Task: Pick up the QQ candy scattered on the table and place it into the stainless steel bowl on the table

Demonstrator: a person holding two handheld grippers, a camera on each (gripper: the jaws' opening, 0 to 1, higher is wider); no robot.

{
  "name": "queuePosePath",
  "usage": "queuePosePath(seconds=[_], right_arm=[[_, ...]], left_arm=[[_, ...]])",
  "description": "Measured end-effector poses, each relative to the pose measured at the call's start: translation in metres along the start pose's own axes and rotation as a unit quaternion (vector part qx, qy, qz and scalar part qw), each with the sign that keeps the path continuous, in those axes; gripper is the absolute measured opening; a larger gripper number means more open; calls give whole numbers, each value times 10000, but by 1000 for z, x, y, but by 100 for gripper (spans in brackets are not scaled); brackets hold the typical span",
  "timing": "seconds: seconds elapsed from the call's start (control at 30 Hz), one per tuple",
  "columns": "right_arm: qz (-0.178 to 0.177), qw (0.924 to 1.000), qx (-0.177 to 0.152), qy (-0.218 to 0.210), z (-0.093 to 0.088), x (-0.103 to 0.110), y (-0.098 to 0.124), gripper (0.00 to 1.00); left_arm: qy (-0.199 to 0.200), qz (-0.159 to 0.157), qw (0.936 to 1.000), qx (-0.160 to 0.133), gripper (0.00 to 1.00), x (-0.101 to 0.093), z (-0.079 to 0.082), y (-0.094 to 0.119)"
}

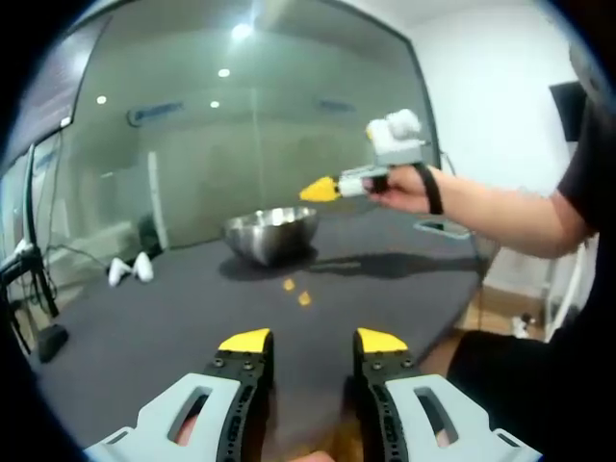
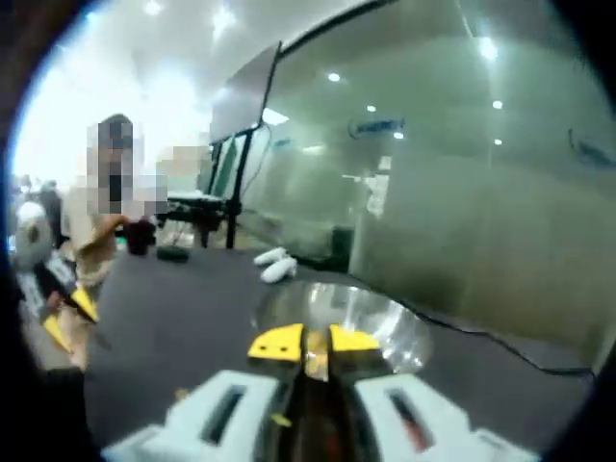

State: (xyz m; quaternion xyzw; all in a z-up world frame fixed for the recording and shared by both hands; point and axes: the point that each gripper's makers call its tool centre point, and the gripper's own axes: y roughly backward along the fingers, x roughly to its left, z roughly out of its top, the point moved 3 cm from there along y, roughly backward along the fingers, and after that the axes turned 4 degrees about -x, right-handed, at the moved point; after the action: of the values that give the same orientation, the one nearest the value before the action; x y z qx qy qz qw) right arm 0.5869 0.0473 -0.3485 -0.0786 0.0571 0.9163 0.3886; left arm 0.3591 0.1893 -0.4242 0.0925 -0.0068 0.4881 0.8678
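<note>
The right yellow-tipped gripper hangs above the shiny round stainless steel bowl, jaws narrowed on a small orange QQ candy, probably to drop it in, while the left gripper waits wide apart near 2 candies on the dark grey table.

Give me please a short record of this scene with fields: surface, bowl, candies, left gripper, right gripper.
surface: dark grey table
bowl: stainless steel bowl, upright on the table
candies: two QQ candies on the table in front of the bowl
left gripper: left gripper low over the table, fingers apart, nothing between them
right gripper: right gripper above the bowl, fingers nearly closed on something small
</note>
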Motion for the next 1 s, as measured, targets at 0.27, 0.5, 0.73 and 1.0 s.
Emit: queuePosePath(seconds=[0.27,0.5,0.73,1.0], right_arm=[[-102,9997,61,-231,-4,-4,-21,10],[-87,9968,201,-768,-16,-12,-30,17],[-123,9969,174,-760,-14,-12,-25,17],[5,9979,21,-655,-5,-8,-11,17]], left_arm=[[-1,23,10000,6,35,2,0,2],[-1,30,10000,16,35,4,1,2],[30,47,10000,12,35,5,-1,2],[17,28,10000,-12,35,4,1,1]])
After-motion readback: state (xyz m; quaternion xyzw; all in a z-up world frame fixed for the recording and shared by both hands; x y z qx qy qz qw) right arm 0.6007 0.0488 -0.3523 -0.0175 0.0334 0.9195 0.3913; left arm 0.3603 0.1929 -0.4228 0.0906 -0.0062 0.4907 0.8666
